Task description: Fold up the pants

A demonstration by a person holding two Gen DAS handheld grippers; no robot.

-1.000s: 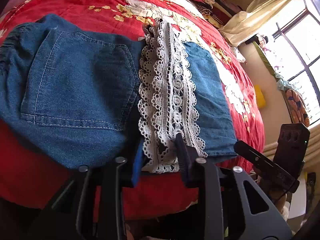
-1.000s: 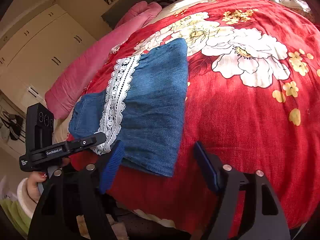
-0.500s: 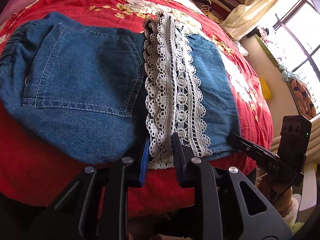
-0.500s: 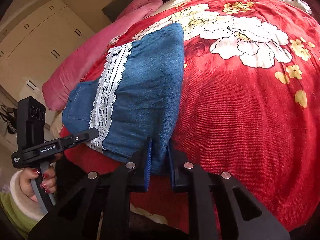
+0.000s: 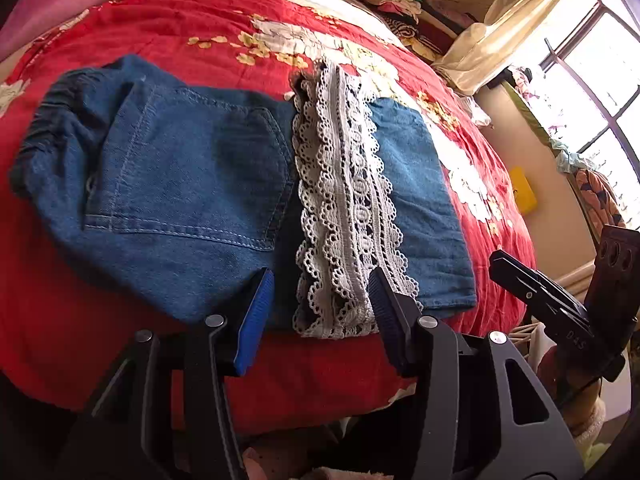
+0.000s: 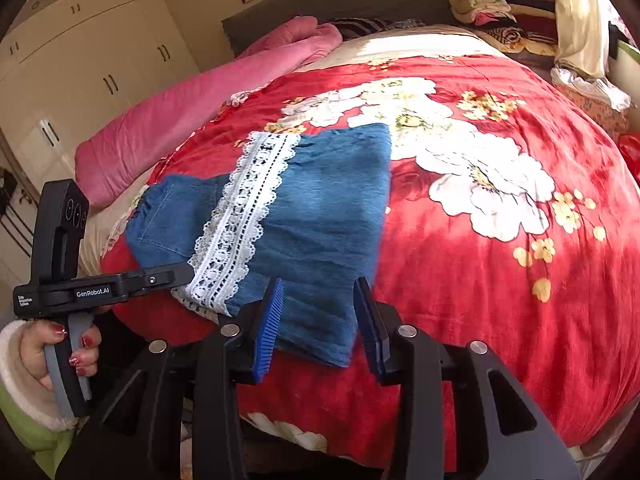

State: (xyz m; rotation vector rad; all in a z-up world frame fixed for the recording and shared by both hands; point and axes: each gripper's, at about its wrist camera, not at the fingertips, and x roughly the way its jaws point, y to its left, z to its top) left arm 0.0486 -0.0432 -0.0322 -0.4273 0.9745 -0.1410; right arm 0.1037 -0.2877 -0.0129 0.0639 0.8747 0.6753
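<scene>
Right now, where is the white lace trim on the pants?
In the left wrist view the white lace trim runs across the folded denim pants on the red floral bedspread, its near end between the open left tool fingers.

A bed (image 6: 460, 380) covered by a red floral blanket (image 6: 500, 280) is carrying folded denim pants (image 6: 320, 216) with a white lace band (image 5: 344, 208), and a pink quilt (image 6: 192, 116) is lying along its far side.

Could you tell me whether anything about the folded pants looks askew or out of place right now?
Nothing stands out. The denim pants lie folded flat on the red bedspread, lace trim uppermost, with both claws, left and right, open at the near edge.
</scene>
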